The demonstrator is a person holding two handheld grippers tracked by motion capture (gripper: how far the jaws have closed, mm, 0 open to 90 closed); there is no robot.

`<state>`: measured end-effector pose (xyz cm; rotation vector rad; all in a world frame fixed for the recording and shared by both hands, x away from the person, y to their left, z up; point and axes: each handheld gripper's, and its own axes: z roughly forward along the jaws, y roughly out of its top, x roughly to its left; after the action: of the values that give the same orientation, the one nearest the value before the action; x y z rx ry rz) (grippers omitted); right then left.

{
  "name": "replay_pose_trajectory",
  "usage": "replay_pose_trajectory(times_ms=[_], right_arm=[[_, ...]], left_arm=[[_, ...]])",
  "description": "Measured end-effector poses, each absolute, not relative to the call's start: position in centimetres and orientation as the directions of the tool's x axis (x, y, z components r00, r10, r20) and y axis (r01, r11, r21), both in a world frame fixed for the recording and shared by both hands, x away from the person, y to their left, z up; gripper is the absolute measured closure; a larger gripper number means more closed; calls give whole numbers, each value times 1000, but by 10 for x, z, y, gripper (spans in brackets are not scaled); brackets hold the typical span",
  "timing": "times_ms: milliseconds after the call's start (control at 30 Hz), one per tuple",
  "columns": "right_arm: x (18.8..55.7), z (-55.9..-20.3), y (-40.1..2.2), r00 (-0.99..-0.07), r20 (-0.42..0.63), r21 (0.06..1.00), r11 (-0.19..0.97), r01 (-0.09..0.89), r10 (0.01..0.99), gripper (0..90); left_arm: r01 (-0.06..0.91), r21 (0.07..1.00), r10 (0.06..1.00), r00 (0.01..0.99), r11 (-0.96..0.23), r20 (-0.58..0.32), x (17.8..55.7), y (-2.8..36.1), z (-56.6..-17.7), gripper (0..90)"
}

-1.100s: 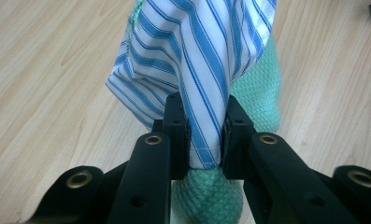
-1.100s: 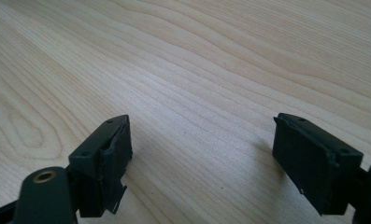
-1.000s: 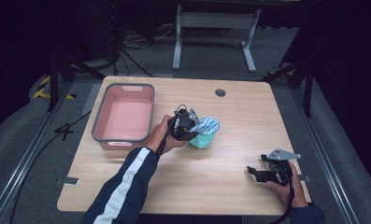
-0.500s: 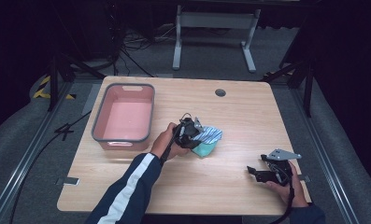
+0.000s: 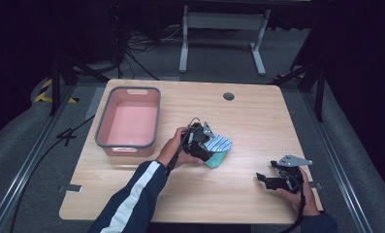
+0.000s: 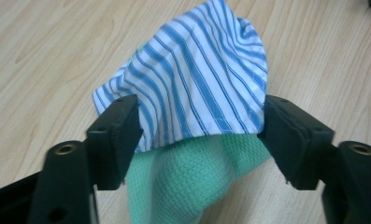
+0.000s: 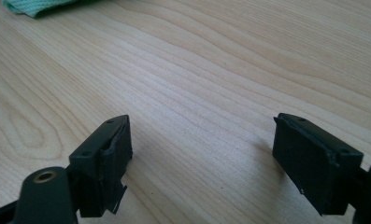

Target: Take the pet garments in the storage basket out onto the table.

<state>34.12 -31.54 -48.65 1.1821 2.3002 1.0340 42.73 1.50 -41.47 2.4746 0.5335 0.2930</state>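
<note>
A blue-and-white striped cloth [image 5: 220,143] [image 6: 197,79] lies bunched on top of a green waffle-weave cloth [image 5: 215,159] [image 6: 192,172] near the middle of the wooden table. My left gripper [image 5: 210,147] [image 6: 199,126] is open, its jaws standing either side of the two cloths and touching their edges. At the table's front right, my right gripper [image 5: 264,178] [image 7: 202,140] rests low over bare wood, open with nothing between its jaws. A corner of the green cloth [image 7: 33,5] shows far off in the right gripper view.
A pink bin with a grey rim [image 5: 99,131] stands at the left of the table. There is a round cable hole [image 5: 228,96] near the far edge. Bare wood lies between the cloths and the right gripper.
My left gripper has moved toward the near edge and slightly right, and the cloth pile has shifted with it. The right gripper has stayed put.
</note>
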Motion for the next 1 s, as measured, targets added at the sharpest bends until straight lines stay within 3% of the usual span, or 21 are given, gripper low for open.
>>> replay_pose_trajectory(times_ms=[433,700,1000], right_arm=[[341,-487,-316,-590,17,742,386,549,807,205],[341,-487,-316,-590,17,743,384,548,808,206],[341,-487,-316,-590,17,742,385,549,807,206]], left_arm=[[255,629,425,895,-735,134,417,28,-391,178],[226,630,419,891,-743,174,410,34,-380,216],[190,614,397,891,-766,220,388,52,-369,190]])
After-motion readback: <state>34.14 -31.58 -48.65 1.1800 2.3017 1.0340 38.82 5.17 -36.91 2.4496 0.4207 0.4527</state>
